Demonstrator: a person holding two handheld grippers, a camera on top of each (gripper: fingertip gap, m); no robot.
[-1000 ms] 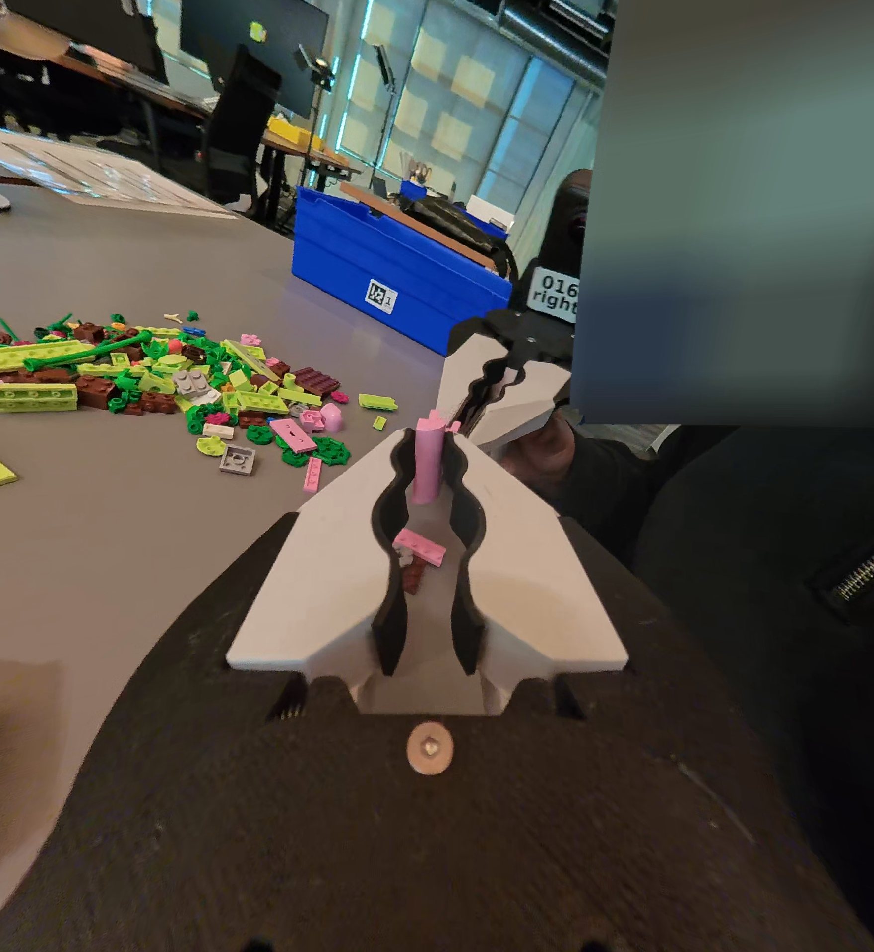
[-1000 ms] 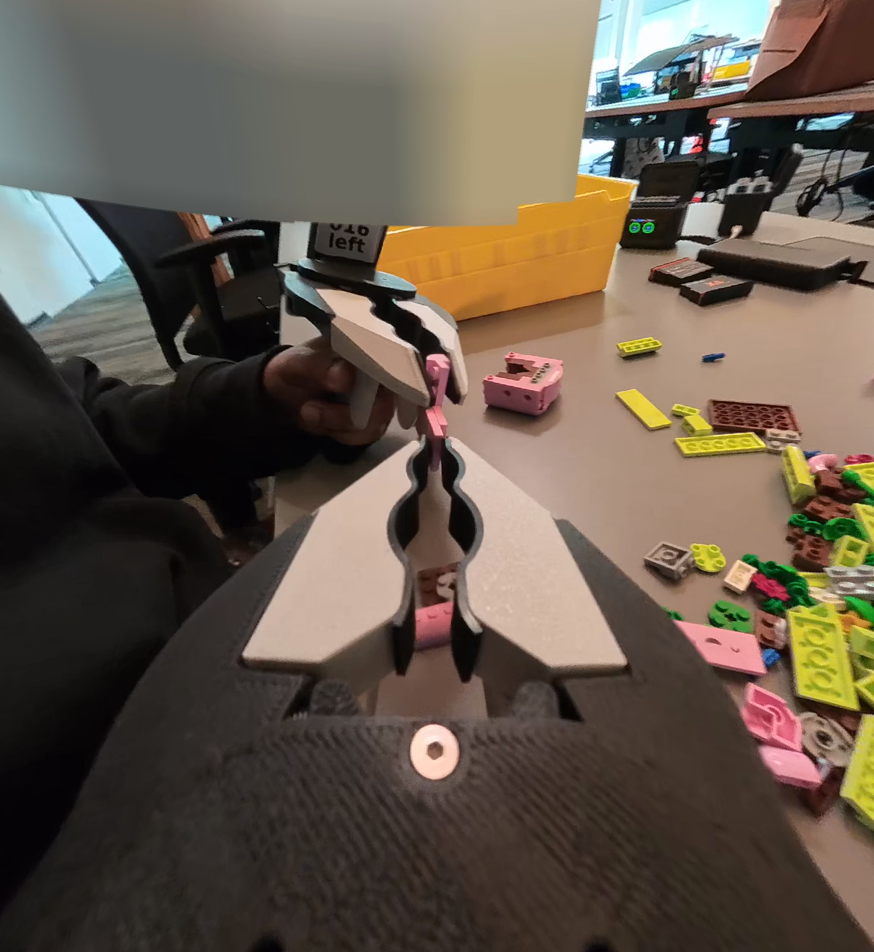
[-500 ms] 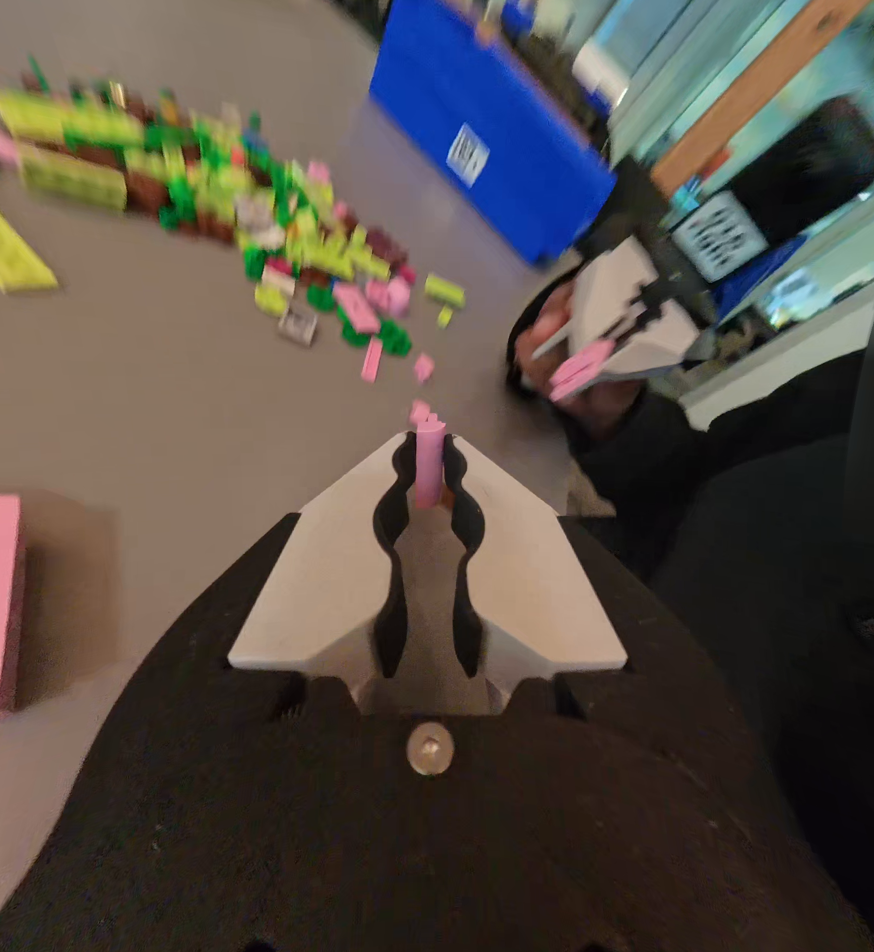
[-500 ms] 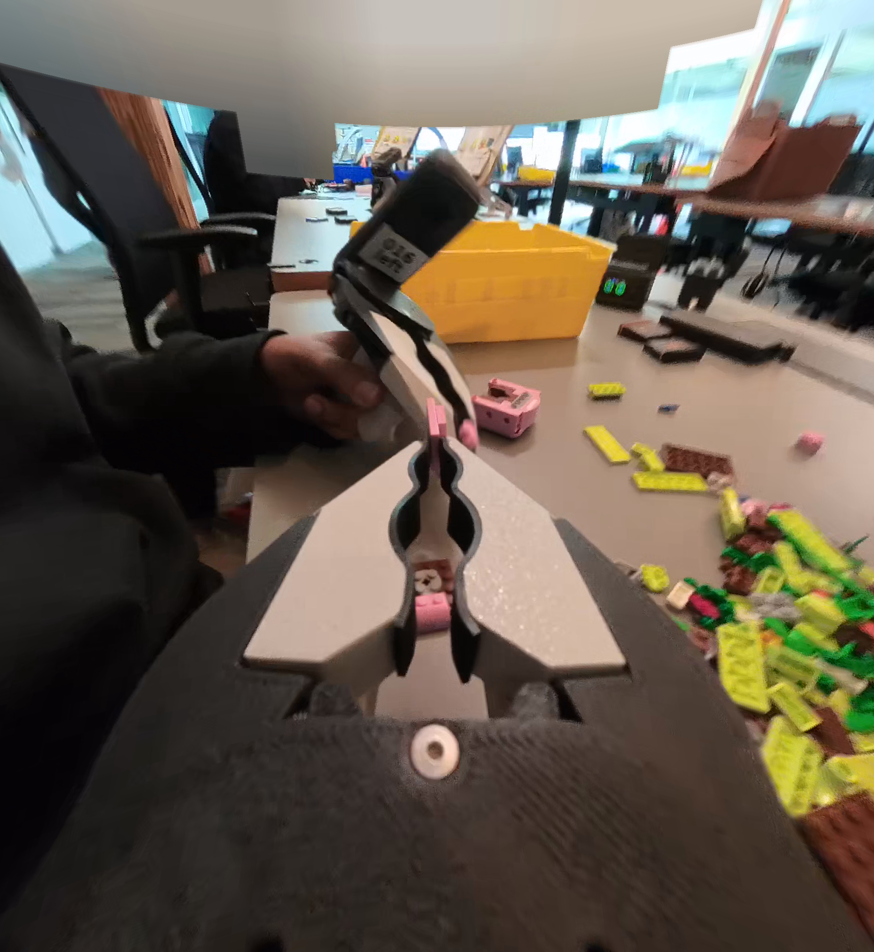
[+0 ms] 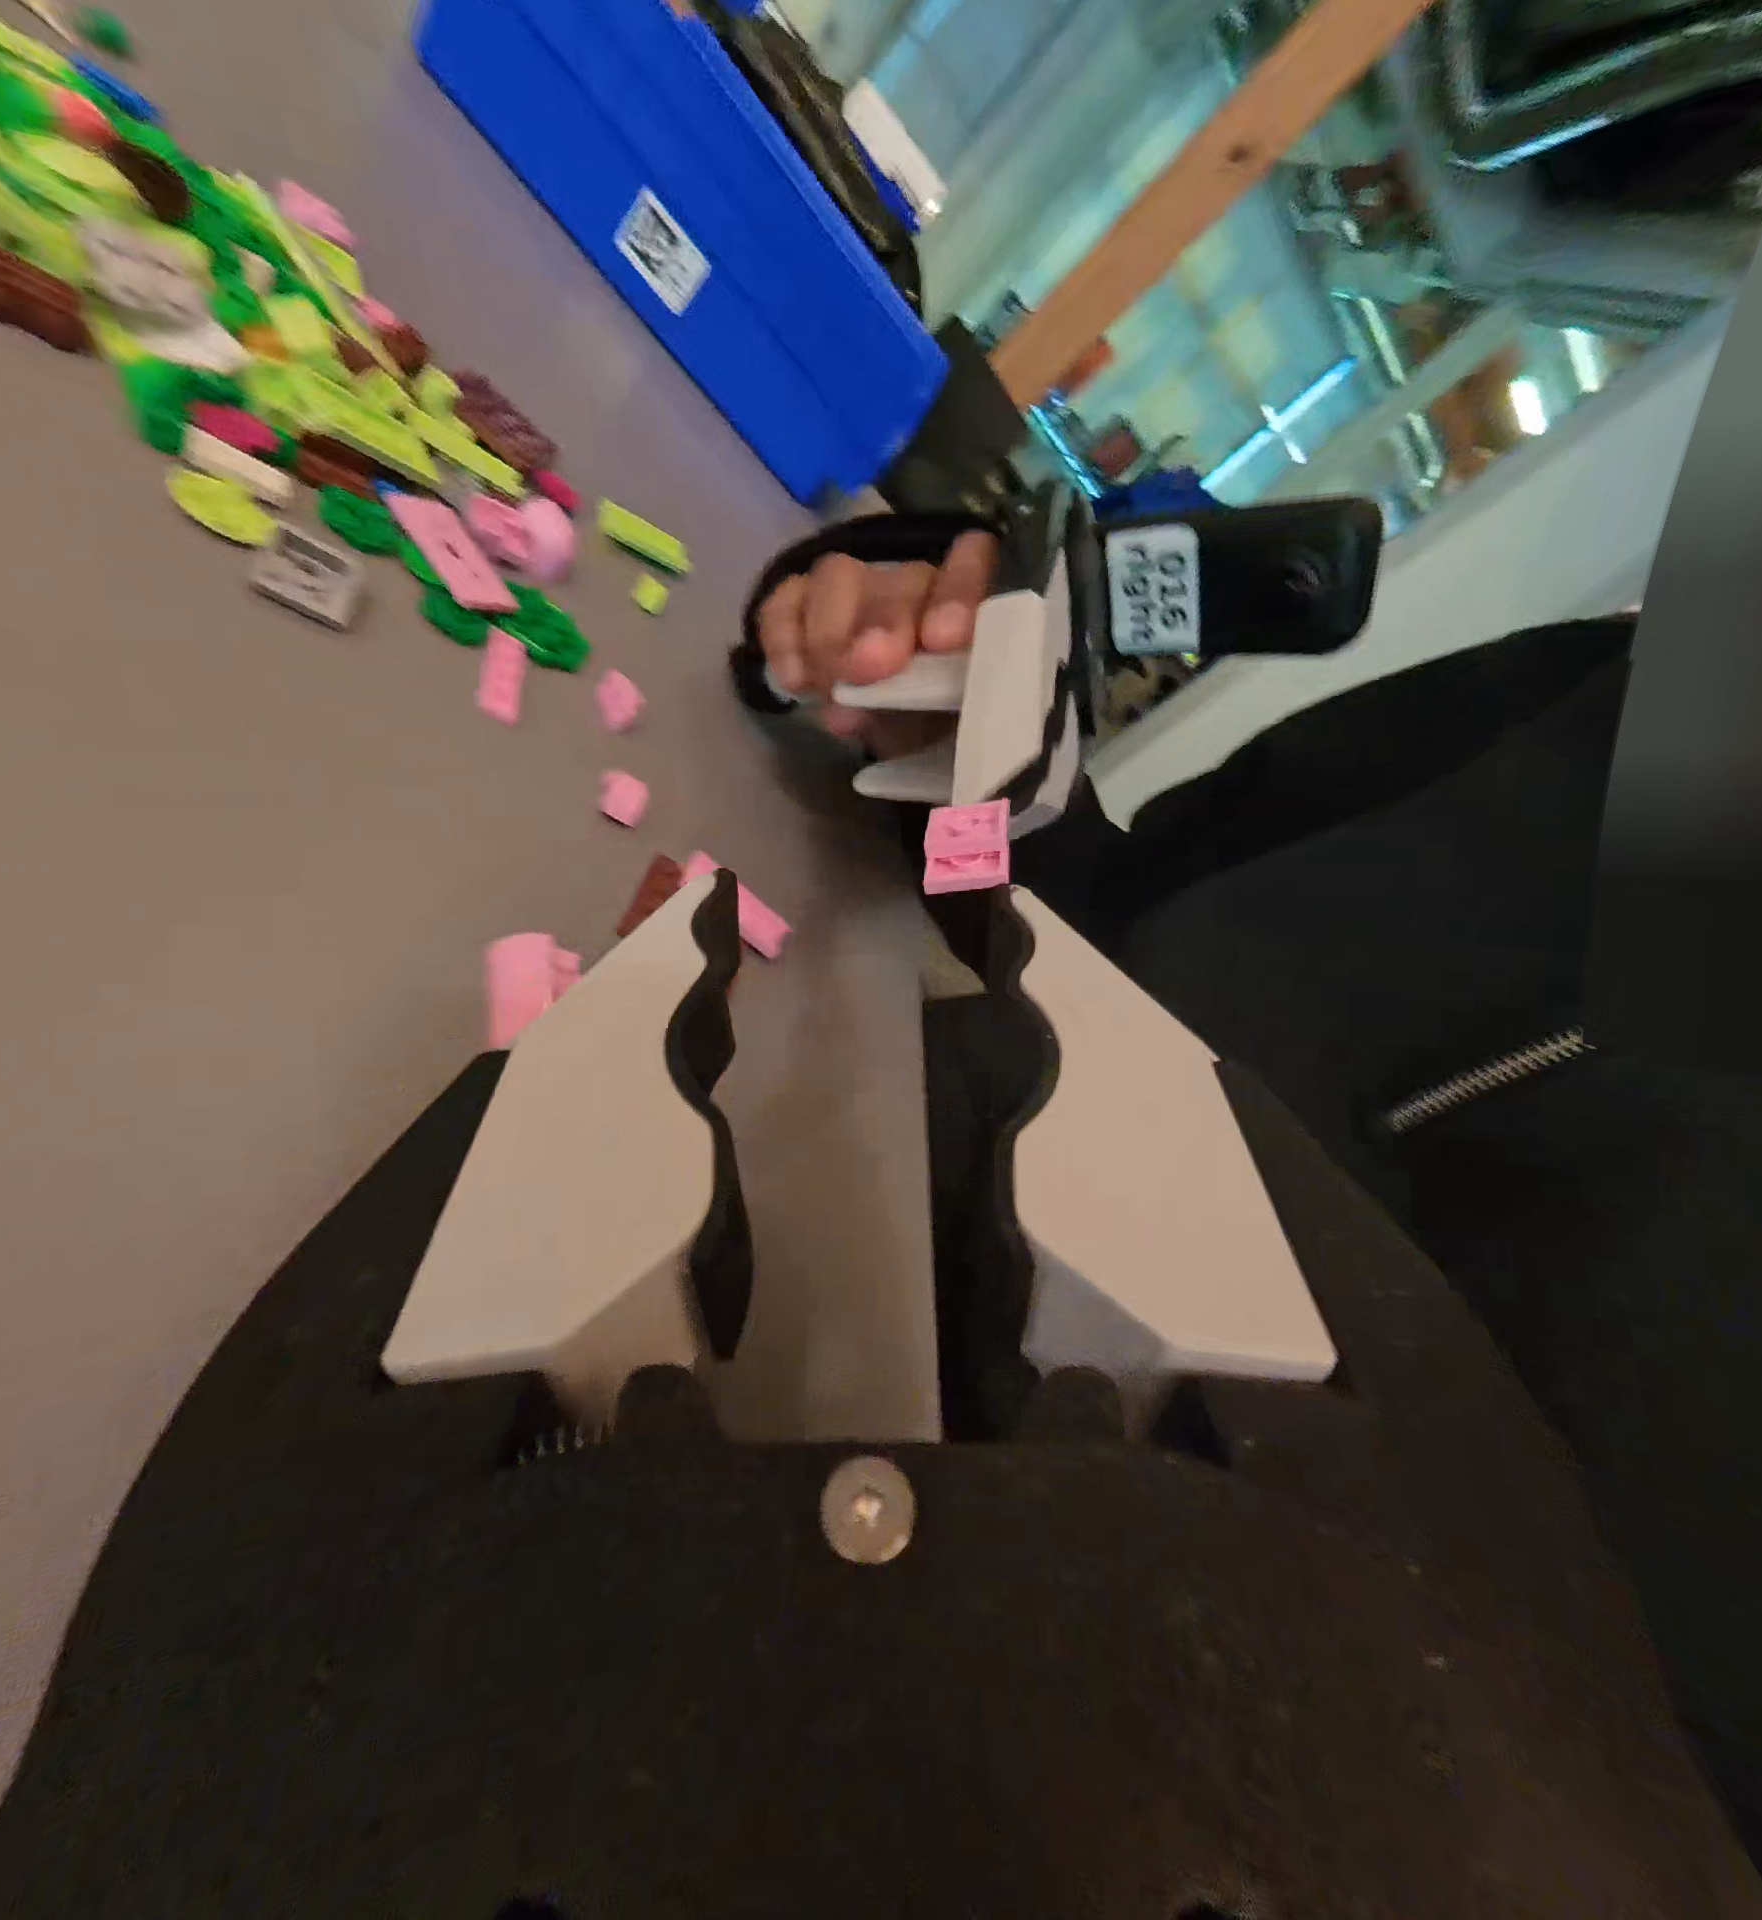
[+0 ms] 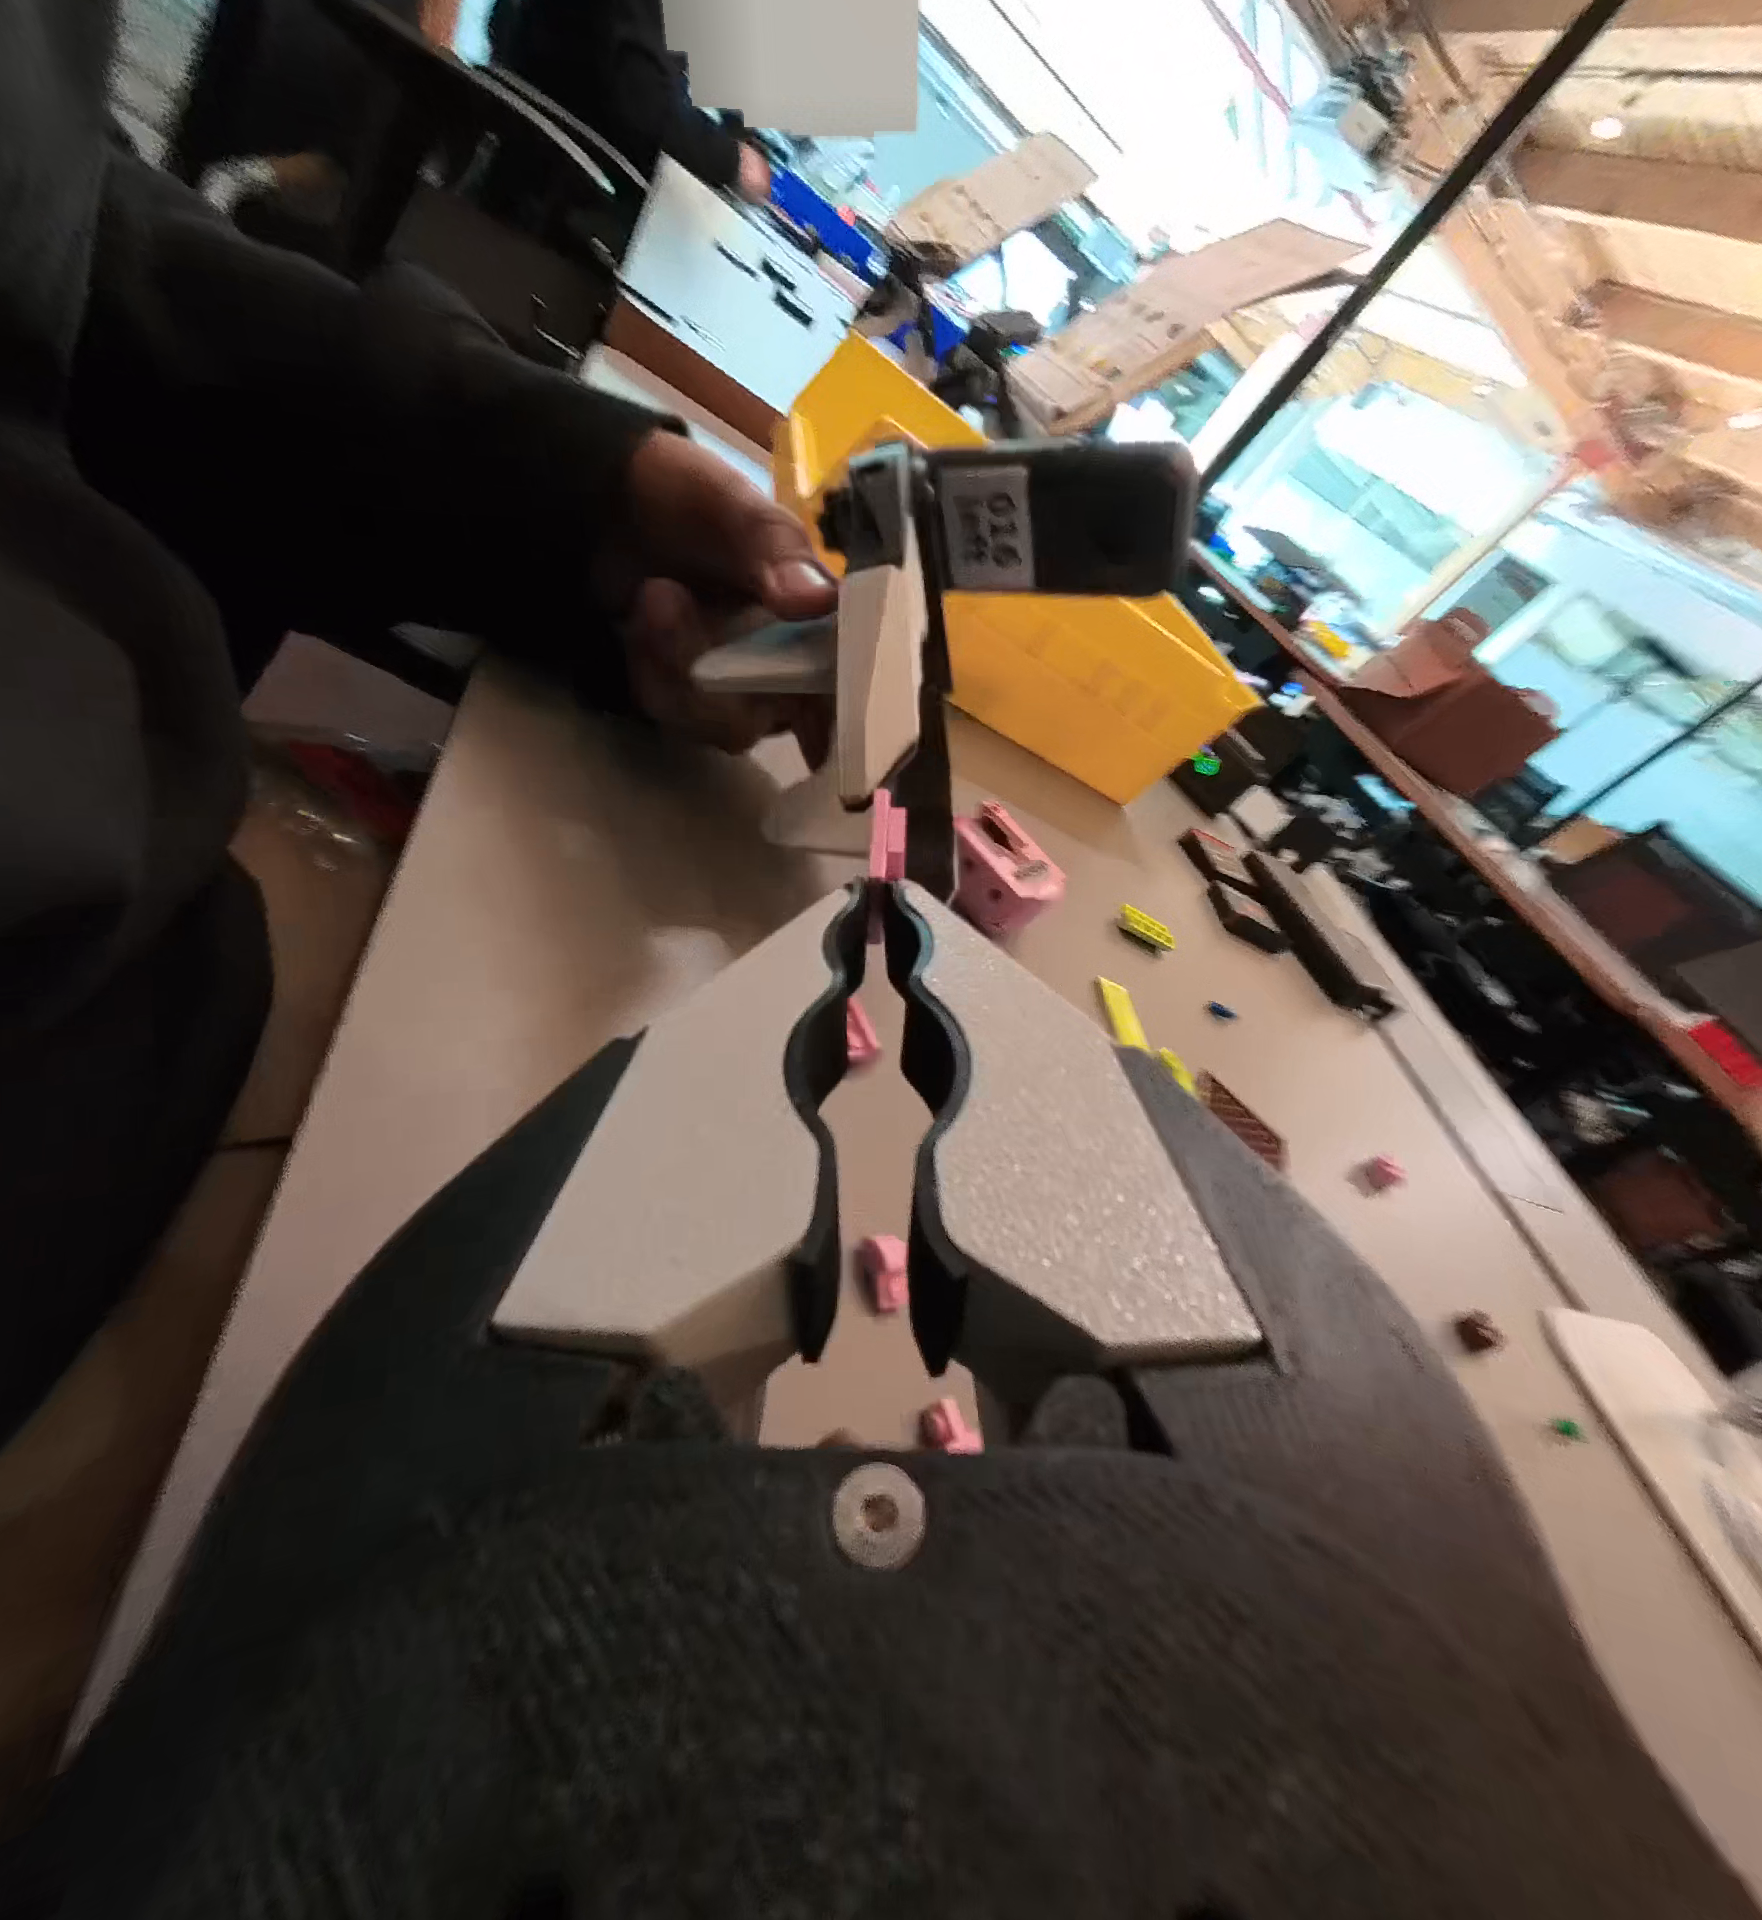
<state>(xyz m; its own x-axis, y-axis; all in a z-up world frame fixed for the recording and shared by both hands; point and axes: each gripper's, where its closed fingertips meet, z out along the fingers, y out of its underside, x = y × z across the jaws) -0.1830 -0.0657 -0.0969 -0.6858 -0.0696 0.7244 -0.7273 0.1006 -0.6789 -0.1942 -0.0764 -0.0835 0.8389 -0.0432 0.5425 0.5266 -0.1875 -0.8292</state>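
My right gripper (image 6: 879, 896) is shut on a small pink plate piece (image 6: 887, 847), gripped at its lower edge, with the rest sticking out past the tips. In the left wrist view the same pink piece (image 5: 968, 847) hangs from the right gripper (image 5: 1007, 795), which a hand holds. My left gripper (image 5: 861, 896) is open and empty, with its jaws wide apart. Its right fingertip (image 5: 1002, 914) is just below the pink piece. From the right wrist view the left gripper (image 6: 903, 816) stands edge-on right behind the piece.
A pile of green, lime, brown and pink bricks (image 5: 233, 312) lies far left, with a blue bin (image 5: 711, 260) behind it. Loose pink pieces (image 5: 622, 798) lie near my left fingers. A yellow bin (image 6: 1064, 644) and a pink block (image 6: 1007, 868) sit beyond. The table edge runs under both grippers. Left and right tips are no more than a few centimetres apart.
My left gripper has opened and no longer holds the pink piece it held. Both grippers tilted and came together again. The right gripper stays shut on its pink piece.
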